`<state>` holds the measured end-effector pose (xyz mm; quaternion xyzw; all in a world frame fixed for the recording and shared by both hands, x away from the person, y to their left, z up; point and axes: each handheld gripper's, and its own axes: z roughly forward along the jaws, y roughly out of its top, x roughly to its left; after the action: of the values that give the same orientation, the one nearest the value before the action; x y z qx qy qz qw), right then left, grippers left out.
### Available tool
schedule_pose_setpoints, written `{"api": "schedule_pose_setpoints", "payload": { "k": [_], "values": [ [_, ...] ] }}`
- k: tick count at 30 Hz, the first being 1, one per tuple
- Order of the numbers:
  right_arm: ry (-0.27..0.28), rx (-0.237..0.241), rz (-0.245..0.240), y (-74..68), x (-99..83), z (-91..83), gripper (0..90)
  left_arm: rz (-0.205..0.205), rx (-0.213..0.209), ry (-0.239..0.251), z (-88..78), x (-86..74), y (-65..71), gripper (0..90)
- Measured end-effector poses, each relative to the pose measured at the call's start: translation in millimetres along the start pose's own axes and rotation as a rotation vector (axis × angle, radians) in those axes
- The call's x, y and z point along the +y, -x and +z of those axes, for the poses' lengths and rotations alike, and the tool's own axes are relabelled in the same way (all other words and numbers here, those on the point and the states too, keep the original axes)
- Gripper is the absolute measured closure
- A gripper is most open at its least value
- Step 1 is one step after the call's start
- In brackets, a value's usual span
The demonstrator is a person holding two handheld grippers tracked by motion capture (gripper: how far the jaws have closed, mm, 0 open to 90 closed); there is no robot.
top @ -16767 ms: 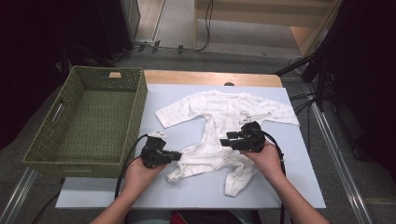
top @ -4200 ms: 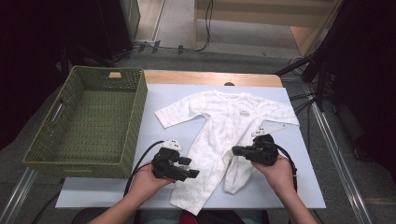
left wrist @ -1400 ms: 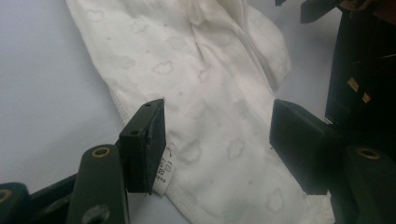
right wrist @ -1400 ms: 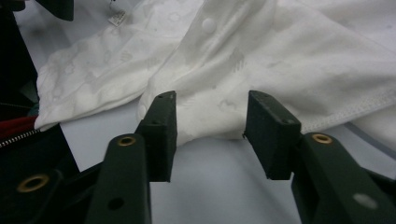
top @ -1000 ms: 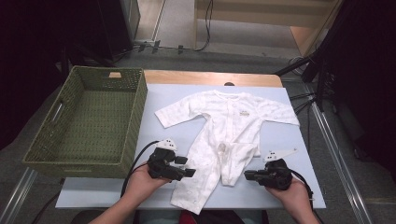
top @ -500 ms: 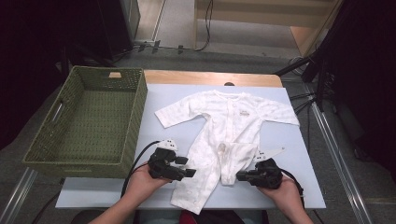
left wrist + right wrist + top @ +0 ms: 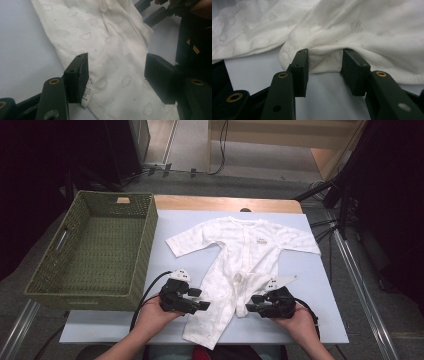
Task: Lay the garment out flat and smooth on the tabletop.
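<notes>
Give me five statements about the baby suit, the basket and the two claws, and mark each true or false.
1. The white baby suit lies on the table, outside the green basket. True.
2. The basket holds folded clothes. False: nothing lies in it.
3. The left claw is clamped shut on the suit. False: its jaws stand apart over one leg of the suit, pads not pressing.
4. The right claw has the folded edge of the suit's other leg between its jaws, which have just been opening. True.
5. Both sleeves are folded in over the chest. False: they lie spread out to either side.
</notes>
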<state>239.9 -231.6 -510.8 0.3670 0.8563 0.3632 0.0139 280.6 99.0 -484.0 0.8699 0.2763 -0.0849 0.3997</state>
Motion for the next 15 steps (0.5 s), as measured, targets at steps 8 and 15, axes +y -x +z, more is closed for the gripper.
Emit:
{"api": "schedule_pose_setpoints", "payload": {
  "k": [8, 15],
  "values": [
    [0.013, -0.073, -0.048, -7.0, -0.5, 6.1, 77.5, 0.001, -0.003, -0.001, 1.3, -0.2, 0.8, 36.5],
    [-0.026, -0.013, 0.034, -1.8, 5.1, 6.2, 86.9, 0.001, 0.000, 0.002, 0.4, -0.1, 0.3, 36.5]
  ]
}}
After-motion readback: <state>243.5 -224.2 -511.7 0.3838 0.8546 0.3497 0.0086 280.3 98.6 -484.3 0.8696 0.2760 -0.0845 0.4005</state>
